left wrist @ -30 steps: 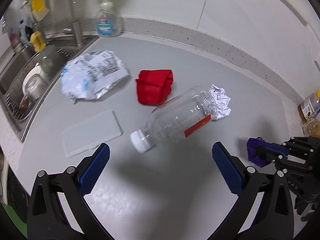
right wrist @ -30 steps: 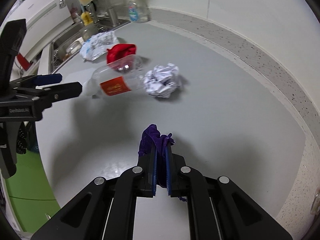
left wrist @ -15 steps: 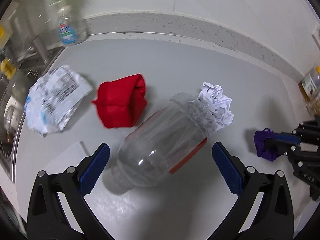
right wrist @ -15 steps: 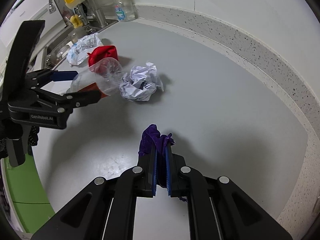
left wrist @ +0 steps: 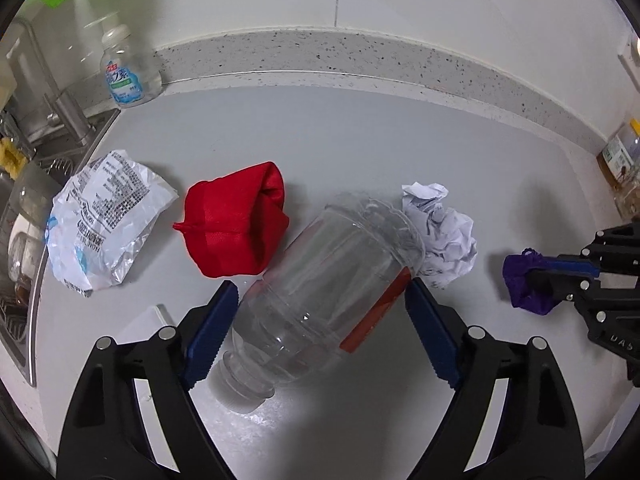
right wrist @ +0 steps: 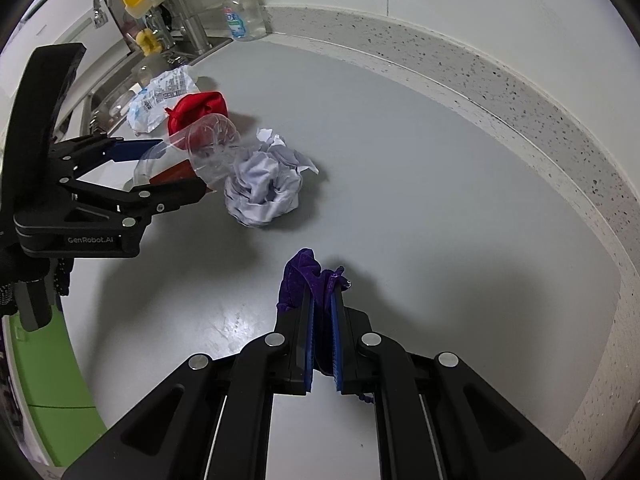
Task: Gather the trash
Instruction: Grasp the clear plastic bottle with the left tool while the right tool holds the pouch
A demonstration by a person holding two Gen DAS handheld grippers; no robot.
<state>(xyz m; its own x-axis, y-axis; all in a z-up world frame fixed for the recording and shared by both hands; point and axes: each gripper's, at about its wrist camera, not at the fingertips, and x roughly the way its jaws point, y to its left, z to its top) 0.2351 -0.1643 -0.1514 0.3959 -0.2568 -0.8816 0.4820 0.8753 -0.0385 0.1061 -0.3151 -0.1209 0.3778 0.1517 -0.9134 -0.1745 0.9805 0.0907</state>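
A clear plastic bottle (left wrist: 332,264) with a red label lies on the grey counter (left wrist: 340,140), neck towards the camera. My left gripper (left wrist: 320,286) straddles it and its jaws are closing; the blue pads (left wrist: 212,332) touch both of its sides. From the right wrist view the same gripper (right wrist: 182,168) flanks the bottle (right wrist: 212,144). My right gripper (right wrist: 321,292) is shut on a purple cloth (right wrist: 302,276), held low over the counter; it shows at the right edge (left wrist: 532,272) of the left view. Crumpled white paper (left wrist: 444,236) rests against the bottle's base.
A red cloth (left wrist: 236,224) and a crumpled printed wrapper (left wrist: 104,216) lie left of the bottle. A white flat pad (left wrist: 148,320) sits by the left finger. The sink rim (left wrist: 36,280), a faucet (right wrist: 180,8) and a soap bottle (left wrist: 124,76) are far left; a jar (left wrist: 620,156) stands far right.
My left gripper moved forward and down over the bottle, then narrowed until its pads reached the bottle's sides. The right gripper kept the purple cloth and barely shifted.
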